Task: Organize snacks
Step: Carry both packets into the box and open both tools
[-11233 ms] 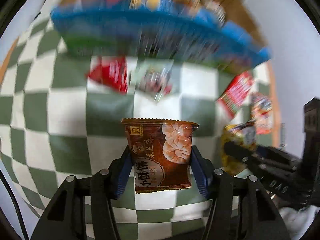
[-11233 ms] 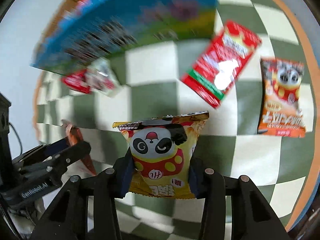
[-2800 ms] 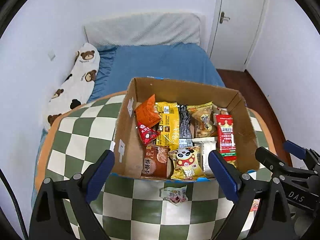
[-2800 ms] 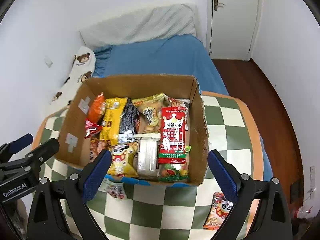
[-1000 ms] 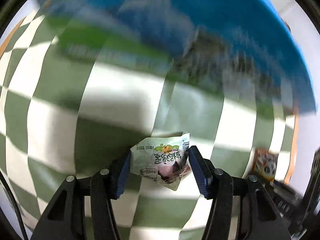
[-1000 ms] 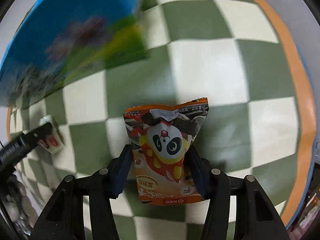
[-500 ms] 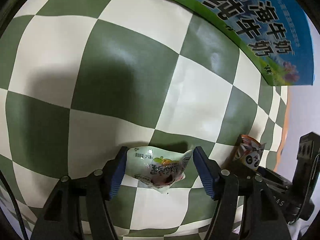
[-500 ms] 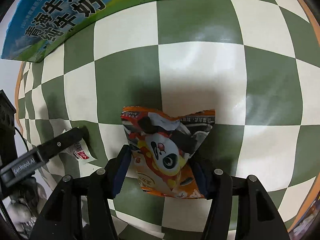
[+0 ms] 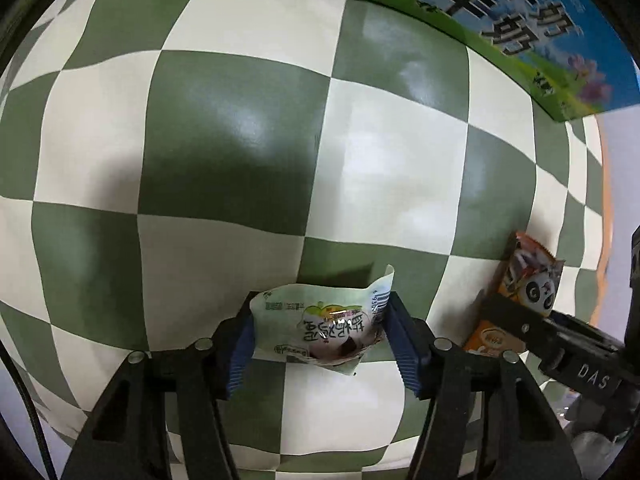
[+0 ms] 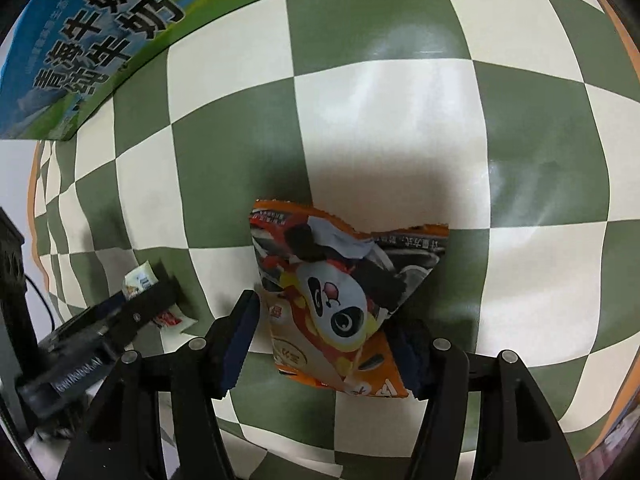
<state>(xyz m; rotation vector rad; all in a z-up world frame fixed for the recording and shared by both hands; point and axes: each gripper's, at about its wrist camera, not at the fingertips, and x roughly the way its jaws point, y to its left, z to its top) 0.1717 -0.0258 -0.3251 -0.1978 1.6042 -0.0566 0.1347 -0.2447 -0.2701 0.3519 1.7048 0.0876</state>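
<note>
My left gripper (image 9: 320, 344) is shut on a small pale green snack packet (image 9: 320, 330), its blue pads pressing both sides, low over the checked tablecloth. My right gripper (image 10: 328, 344) is shut on an orange panda snack bag (image 10: 340, 300), which is crumpled between the pads. The panda bag also shows in the left wrist view (image 9: 524, 292) at the right, with the right gripper's finger across it. The green packet shows in the right wrist view (image 10: 140, 280) at the left, behind the left gripper's finger.
The blue and green printed side of the snack box (image 9: 500, 8) runs along the top of the left wrist view, and it shows at the upper left in the right wrist view (image 10: 100, 40). The green and white checked tablecloth (image 9: 240, 140) has an orange edge (image 10: 632, 60) at the right.
Both grippers have closed tighter on their packets. The green packet stands more upright between the left pads and the panda bag has crumpled and tilted. The box has slid further up in both views.
</note>
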